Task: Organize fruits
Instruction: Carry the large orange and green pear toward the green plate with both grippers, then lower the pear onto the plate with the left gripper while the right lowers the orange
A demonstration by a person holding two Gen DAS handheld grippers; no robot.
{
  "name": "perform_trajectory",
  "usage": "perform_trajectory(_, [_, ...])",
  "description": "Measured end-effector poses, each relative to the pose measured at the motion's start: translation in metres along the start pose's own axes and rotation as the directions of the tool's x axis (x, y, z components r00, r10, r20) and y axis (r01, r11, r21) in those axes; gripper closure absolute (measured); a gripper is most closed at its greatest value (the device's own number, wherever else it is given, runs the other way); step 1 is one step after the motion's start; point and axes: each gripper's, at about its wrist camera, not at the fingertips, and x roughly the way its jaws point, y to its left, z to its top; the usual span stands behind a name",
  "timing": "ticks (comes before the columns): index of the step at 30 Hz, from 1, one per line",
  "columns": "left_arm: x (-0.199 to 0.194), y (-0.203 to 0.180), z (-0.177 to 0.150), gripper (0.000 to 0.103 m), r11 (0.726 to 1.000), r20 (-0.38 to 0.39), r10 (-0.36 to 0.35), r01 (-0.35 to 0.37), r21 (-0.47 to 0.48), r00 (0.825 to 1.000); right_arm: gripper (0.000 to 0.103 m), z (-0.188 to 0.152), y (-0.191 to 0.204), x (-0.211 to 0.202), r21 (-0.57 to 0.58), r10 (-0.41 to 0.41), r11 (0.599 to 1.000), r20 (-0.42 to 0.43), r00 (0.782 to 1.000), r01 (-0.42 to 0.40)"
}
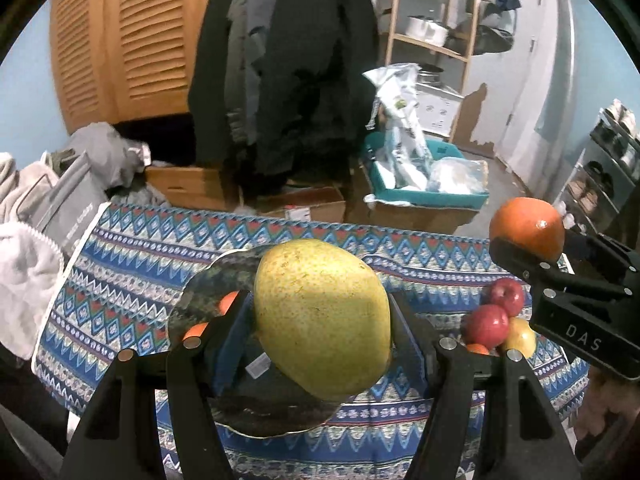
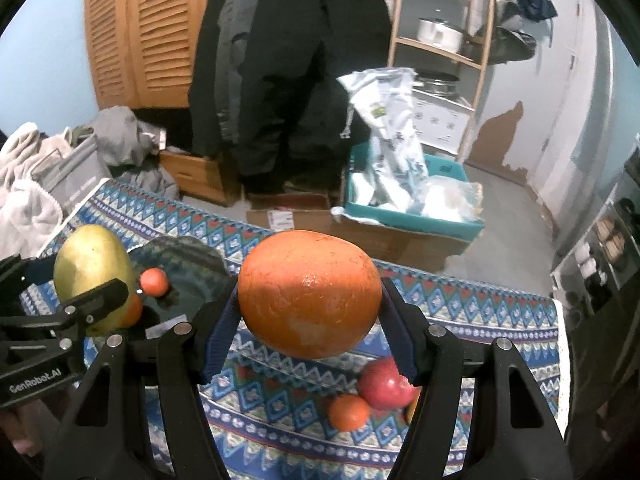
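Note:
My left gripper (image 1: 322, 320) is shut on a large yellow-green mango (image 1: 322, 320), held above a dark scalloped plate (image 1: 208, 292). Small orange fruits (image 1: 228, 302) lie on that plate, partly hidden by my fingers. My right gripper (image 2: 310, 308) is shut on a big orange (image 2: 310, 300), up over the patterned cloth (image 2: 280, 400). In the right wrist view the mango (image 2: 90, 268) and left gripper sit at the left beside the plate (image 2: 184, 264), which holds a small orange fruit (image 2: 154, 282). In the left wrist view the big orange (image 1: 526, 232) shows at the right.
Red apples (image 1: 492, 320), a yellow apple (image 1: 520, 338) and a small orange (image 2: 348, 412) lie on the cloth at the right. Beyond the table are cardboard boxes (image 1: 304, 204), a teal bin (image 1: 432, 196) with bags, hanging dark coats (image 1: 280, 80) and a wooden shelf (image 1: 432, 40).

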Motion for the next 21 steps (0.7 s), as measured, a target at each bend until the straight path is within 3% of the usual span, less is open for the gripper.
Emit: perform_trajectory(21, [0.051,0.061,-0.039,0.034,0.992,-0.167,0.099,-0.110,-0.059,0.981,0.036,0.001,0.076,0.091,-0.052,0.117,0.990,-0.180,0.977,-0.128])
